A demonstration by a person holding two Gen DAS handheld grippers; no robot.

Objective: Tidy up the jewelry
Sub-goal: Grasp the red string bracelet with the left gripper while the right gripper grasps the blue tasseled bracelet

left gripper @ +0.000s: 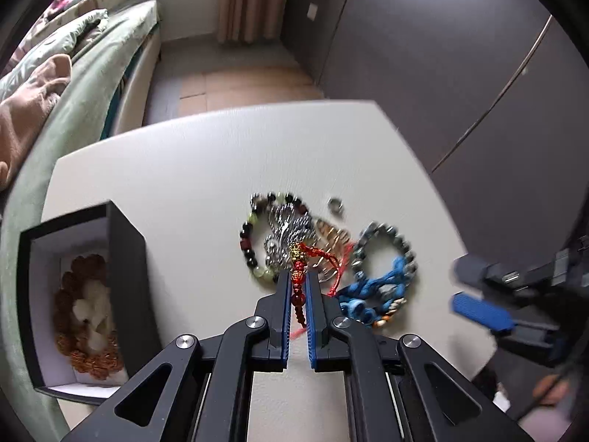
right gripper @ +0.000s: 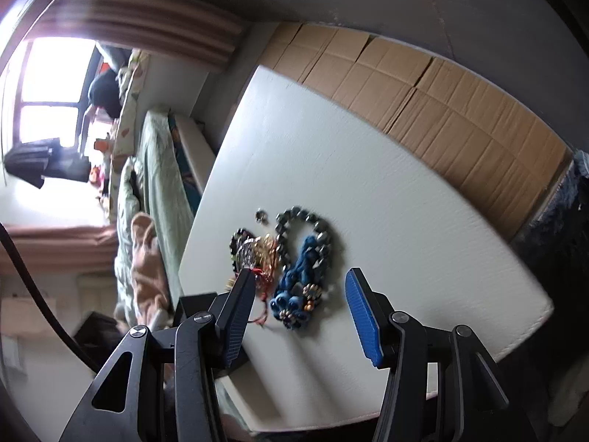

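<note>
1. The place was a home bedroom, shown by a bed (left gripper: 110, 59) with a pale green quilt running along the left side of the white table (left gripper: 191, 154)
2. Beyond the bed, pink curtains (left gripper: 254, 0) hung to the floor beside a bright window (right gripper: 51, 70)
3. Right of the bed lay tan wood flooring (left gripper: 250, 84), then grey wardrobe doors (left gripper: 441, 73)

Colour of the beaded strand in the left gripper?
Red beads with a gold charm, on red cord: the beaded strand sits between the left gripper pads. Clearest in the left wrist view.
</note>
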